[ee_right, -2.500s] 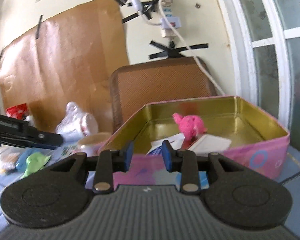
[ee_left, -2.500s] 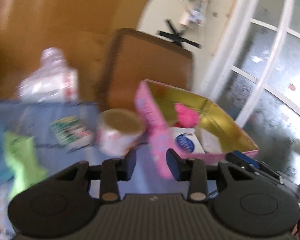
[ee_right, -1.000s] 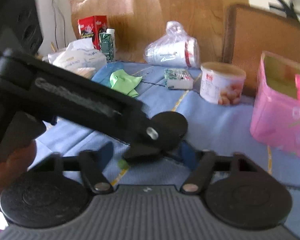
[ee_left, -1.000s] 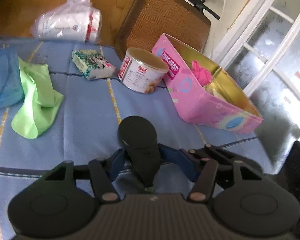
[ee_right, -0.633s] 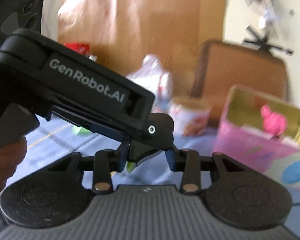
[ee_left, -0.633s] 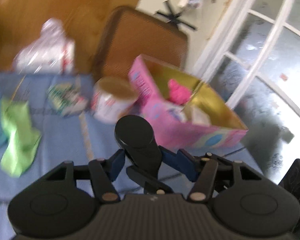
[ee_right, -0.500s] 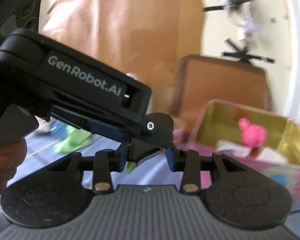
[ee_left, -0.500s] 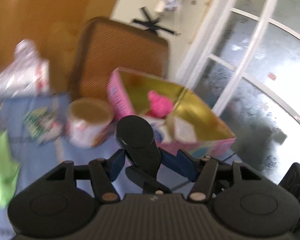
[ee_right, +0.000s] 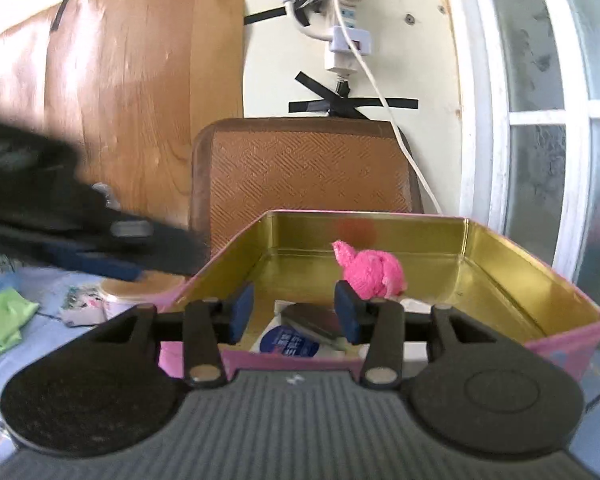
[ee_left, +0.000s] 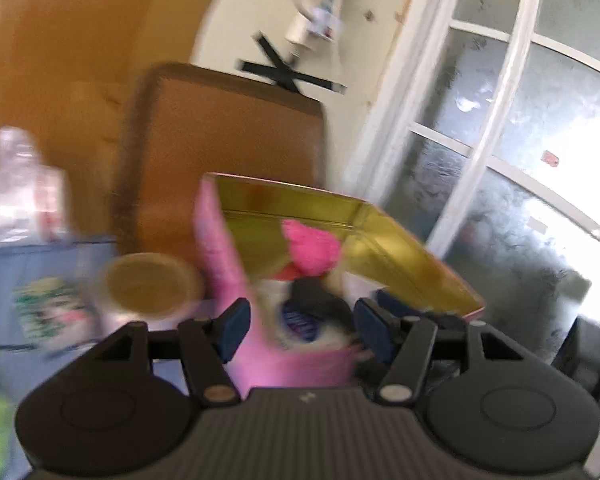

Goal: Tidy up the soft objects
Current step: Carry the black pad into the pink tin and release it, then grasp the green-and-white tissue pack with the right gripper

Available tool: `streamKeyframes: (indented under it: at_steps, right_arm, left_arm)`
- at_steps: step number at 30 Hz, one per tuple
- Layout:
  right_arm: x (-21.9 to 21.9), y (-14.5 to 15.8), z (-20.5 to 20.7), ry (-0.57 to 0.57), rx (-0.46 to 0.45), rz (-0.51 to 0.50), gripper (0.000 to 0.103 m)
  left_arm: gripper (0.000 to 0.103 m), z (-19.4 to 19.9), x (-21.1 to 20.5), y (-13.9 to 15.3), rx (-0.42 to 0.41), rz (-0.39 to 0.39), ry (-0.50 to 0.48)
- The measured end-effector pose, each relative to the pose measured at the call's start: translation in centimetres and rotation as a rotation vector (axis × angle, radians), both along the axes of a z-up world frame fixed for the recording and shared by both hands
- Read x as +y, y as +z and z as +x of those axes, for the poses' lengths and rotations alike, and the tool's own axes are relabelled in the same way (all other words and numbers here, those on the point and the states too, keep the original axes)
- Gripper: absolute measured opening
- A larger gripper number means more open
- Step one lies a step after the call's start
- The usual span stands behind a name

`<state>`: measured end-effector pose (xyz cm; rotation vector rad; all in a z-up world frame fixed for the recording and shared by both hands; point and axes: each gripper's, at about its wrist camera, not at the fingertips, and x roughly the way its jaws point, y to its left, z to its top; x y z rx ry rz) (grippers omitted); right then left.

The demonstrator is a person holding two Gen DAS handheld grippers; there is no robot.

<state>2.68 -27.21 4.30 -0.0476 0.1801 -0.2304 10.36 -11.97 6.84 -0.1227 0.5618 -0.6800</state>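
Blue-clothed surface (ee_right: 40, 332) by window: pink gold-lined tin box (ee_right: 500, 276) now held dark flat item (ee_right: 316, 322); left gripper (ee_left: 298, 330) and right gripper (ee_right: 294, 312) fingers spread, emptied since handoff; green cloth (ee_right: 4, 316) remained.

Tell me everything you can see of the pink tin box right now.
The pink tin box is a shallow rectangular metal container, pink outside with a shiny gold inside, open at the top with no lid on it. It sits upright on the blue cloth, in front of a brown woven tray standing at the wall. Inside lie a fluffy pink soft object, a white pack with a round blue label and a dark flat item. Neither gripper touches it.
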Motion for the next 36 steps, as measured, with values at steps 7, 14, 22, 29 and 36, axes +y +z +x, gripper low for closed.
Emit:
streamKeyframes:
  at_steps: [7, 14, 22, 29, 36]
  right_arm:
    - [3.4, 0.2, -0.6, 0.14, -0.017, 0.029, 0.048]
    - [9.7, 0.0, 2.9, 0.419, 0.15, 0.035, 0.048]
    - [15.9, 0.7, 14.2, 0.496, 0.365, -0.124, 0.064]
    - [17.9, -0.6, 25.3, 0.356, 0.718, -0.198, 0.077]
    - [17.6, 0.5, 21.9, 0.456, 0.676, -0.096, 0.054]
  left_arm:
    - [0.06, -2.9, 11.6, -4.2, 0.103, 0.039, 0.221]
    - [0.06, -4.3, 19.0, -7.0, 0.122, 0.086, 0.417]
    - [0.061, -4.3, 19.6, -6.7, 0.078, 0.002, 0.38]
    - [0.064, -4.5, 20.0, -6.7, 0.062, -0.036, 0.372]
    - [0.064, -4.4, 20.5, -6.8, 0.075, -0.067, 0.372]
